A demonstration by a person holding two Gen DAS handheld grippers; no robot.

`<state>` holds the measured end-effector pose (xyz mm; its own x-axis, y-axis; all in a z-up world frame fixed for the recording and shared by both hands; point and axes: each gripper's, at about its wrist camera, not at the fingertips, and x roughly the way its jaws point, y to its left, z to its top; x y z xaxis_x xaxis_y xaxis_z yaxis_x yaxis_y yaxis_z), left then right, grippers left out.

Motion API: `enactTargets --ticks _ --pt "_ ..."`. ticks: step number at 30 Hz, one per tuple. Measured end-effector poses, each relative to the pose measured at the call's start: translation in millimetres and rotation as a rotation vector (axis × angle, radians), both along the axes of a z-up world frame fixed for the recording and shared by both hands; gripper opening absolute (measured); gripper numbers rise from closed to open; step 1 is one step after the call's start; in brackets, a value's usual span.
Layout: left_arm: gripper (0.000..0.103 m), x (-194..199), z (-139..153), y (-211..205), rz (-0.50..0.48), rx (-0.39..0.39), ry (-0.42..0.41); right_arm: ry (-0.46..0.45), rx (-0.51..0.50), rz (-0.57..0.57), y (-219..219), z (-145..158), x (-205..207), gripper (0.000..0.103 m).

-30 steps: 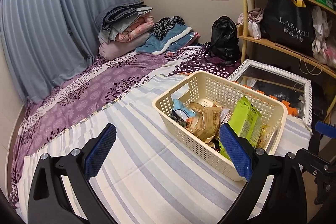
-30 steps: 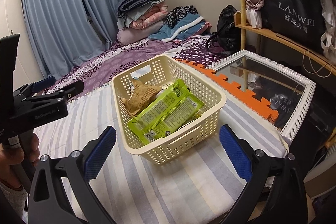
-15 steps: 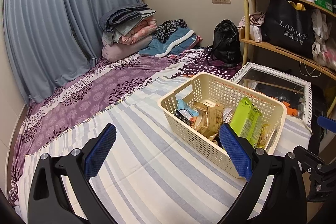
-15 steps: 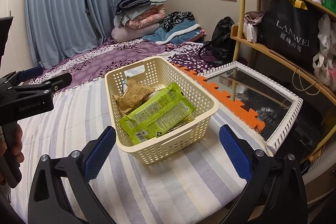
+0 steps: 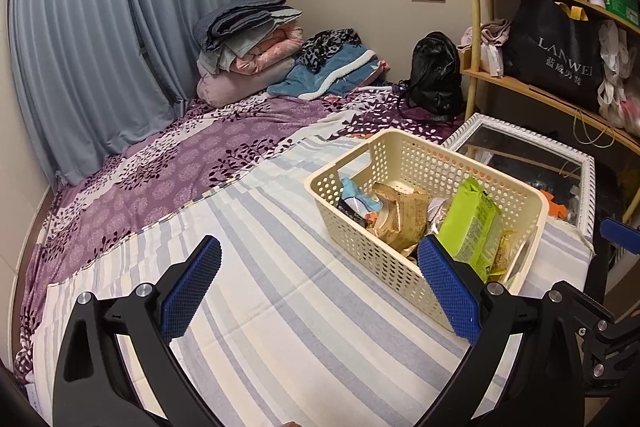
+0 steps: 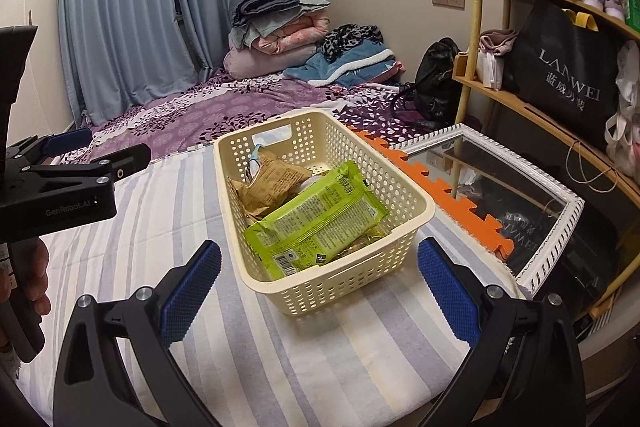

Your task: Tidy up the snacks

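Well, both tools, left tool (image 5: 319, 290) and right tool (image 6: 319, 290), gape wide near the perforated cream plastic basket (image 6: 416, 223) of crinkly snack packets (image 6: 320, 223).

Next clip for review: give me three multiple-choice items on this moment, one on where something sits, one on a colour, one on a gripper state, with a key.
1. Where does the green snack pack lie?
A. Inside the cream basket
B. On the striped cloth beside the basket
C. On the wooden shelf

2. What colour are the pads of the right gripper?
A. Red
B. Blue
C. Yellow

3. What state is the left gripper in?
A. Shut on a snack pack
B. Shut with nothing in it
C. Open, holding nothing

Key:
1 A, the pack rests on the other snacks within the basket's walls.
2 B, both pads in the right wrist view are blue.
3 C, its jaws stand wide apart over the cloth with nothing between them.
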<state>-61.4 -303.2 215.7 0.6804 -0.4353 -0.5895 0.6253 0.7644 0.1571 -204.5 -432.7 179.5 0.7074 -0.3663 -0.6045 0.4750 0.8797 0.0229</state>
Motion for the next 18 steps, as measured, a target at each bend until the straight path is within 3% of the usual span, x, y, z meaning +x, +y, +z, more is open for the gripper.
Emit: enactTargets --ticks 18 --pt "0.1 -8 -10 -21 -0.011 0.088 -0.04 0.006 0.007 -0.013 -8 -7 -1 0.098"
